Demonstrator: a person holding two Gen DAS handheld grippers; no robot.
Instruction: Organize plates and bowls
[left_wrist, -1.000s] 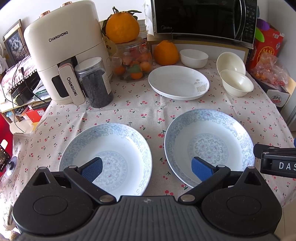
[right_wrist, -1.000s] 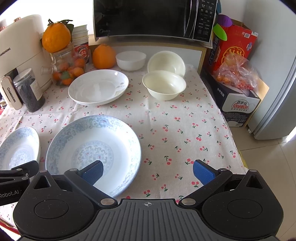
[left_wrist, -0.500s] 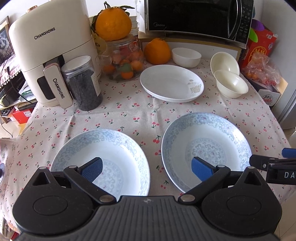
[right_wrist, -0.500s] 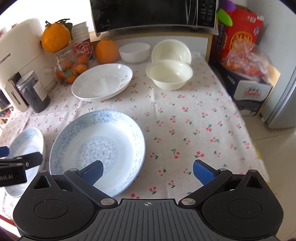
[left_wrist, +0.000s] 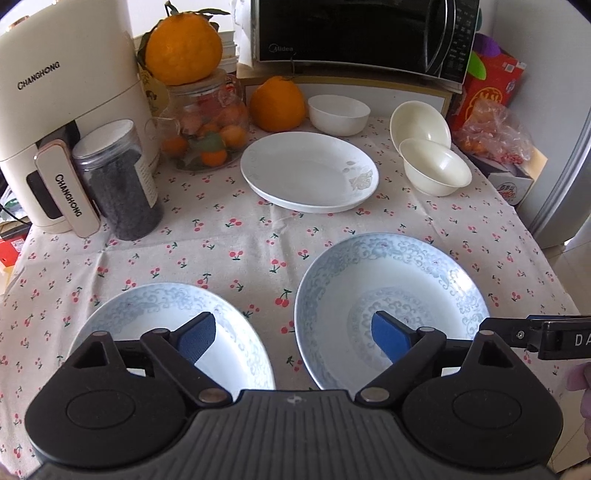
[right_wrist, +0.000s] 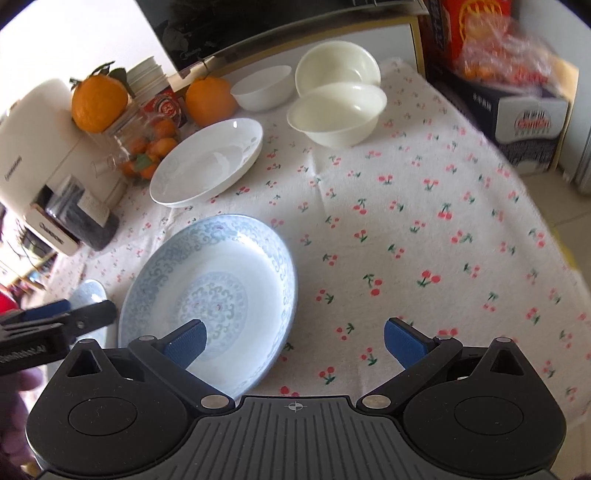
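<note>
Two blue-patterned plates lie at the table's near edge: the left plate and the right plate, which also shows in the right wrist view. A plain white plate lies behind them. Two cream bowls and a white bowl stand at the back right. My left gripper is open and empty above the gap between the blue plates. My right gripper is open and empty over the right blue plate's right rim.
An air fryer, a dark jar, a glass jar of fruit and oranges line the back left. A microwave stands behind. A box with bagged snacks sits at the right edge.
Both grippers have moved forward and tilted down. The right view has rolled and swung left toward the right blue plate. Both stay open and no dish has moved.
</note>
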